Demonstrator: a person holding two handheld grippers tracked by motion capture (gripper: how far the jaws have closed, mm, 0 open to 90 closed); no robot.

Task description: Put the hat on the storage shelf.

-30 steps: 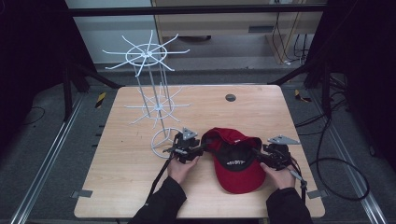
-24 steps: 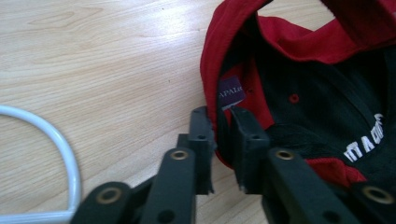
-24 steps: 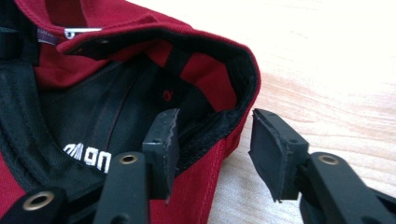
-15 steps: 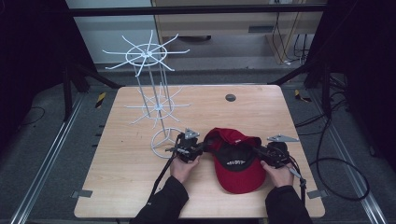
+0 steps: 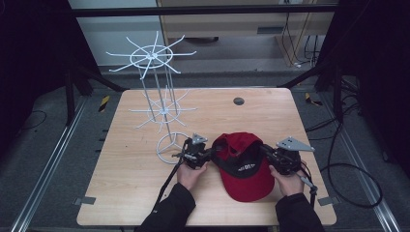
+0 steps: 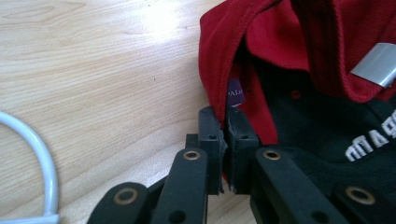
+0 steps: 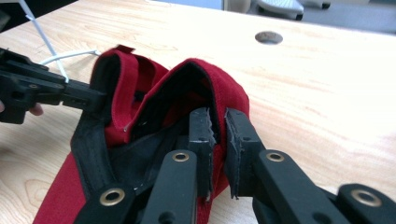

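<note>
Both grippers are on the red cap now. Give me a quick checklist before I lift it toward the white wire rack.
1. Left gripper shut on the side edge of the red and black baseball cap: ok.
2. Right gripper on the opposite edge: fabric sits between the pads, jaws have just been closing; ok.
3. Cap opening faces up, silver strap buckle free: ok.
4. White wire hat rack upright on the wooden table, ring base beside the left gripper: ok.
5. Left gripper's cable away from the rack base: cannot tell.
6. Grip firm enough to lift: cannot tell.
</note>
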